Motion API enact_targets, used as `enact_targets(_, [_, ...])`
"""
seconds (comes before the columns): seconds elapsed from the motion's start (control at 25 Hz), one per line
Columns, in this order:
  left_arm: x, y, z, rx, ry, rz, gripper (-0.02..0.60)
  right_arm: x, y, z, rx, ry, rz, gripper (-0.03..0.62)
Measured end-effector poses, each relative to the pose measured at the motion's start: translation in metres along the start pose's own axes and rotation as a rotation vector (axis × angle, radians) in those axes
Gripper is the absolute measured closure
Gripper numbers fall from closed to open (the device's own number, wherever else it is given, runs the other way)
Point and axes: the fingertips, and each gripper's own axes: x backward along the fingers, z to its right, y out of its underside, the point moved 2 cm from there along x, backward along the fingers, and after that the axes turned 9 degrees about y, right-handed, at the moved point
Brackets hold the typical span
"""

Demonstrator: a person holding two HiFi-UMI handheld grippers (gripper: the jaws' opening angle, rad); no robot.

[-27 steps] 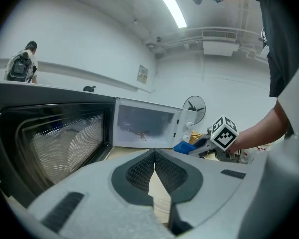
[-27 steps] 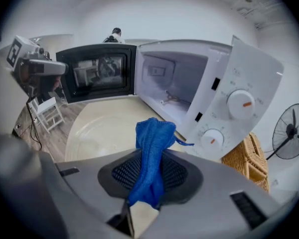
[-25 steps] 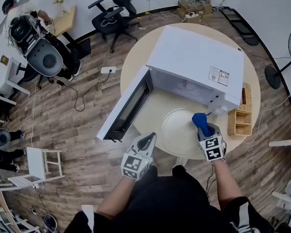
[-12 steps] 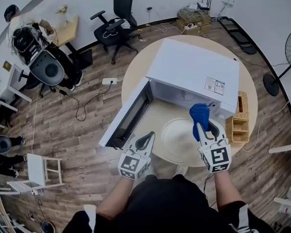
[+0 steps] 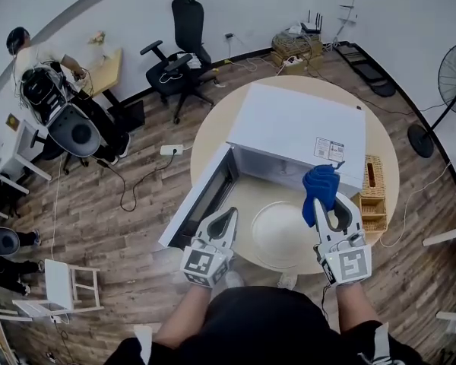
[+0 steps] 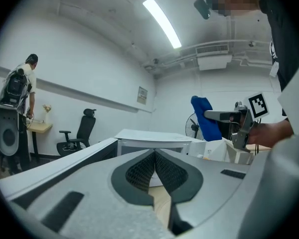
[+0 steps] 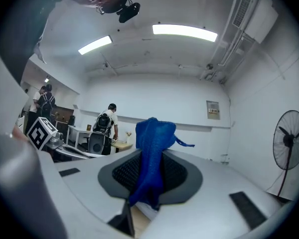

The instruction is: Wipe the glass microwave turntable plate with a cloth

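Below right gripper [image 5: 324, 204], slightly left: glass plate [image 5: 277, 233], flat on table [image 5: 381, 144] by open microwave [image 5: 296, 131]; right gripper clamped tight on blue cloth [image 5: 319, 182], held up high; closer to plate than left gripper [image 5: 229, 215]; left gripper pressed together, holding nothing; next, likely down and left to wipe.

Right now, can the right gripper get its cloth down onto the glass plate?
Probably yes: the right gripper, shut on the blue cloth, hangs raised beside the plate, whose top lies bare on the table.
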Motion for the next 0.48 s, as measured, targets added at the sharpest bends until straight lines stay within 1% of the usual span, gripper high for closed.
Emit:
enact_targets(0.2, [-0.003, -0.012, -0.001, -0.023, 0.015, 0.012, 0.575, 0.002, -0.001, 0.001, 0.014, 0.010, 0.005, 0.514])
enact_targets(0.48, [-0.007, -0.013, 0.002, -0.036, 0.034, 0.002, 0.575, -0.002, -0.005, 0.002, 0.001, 0.008, 0.008, 0.514])
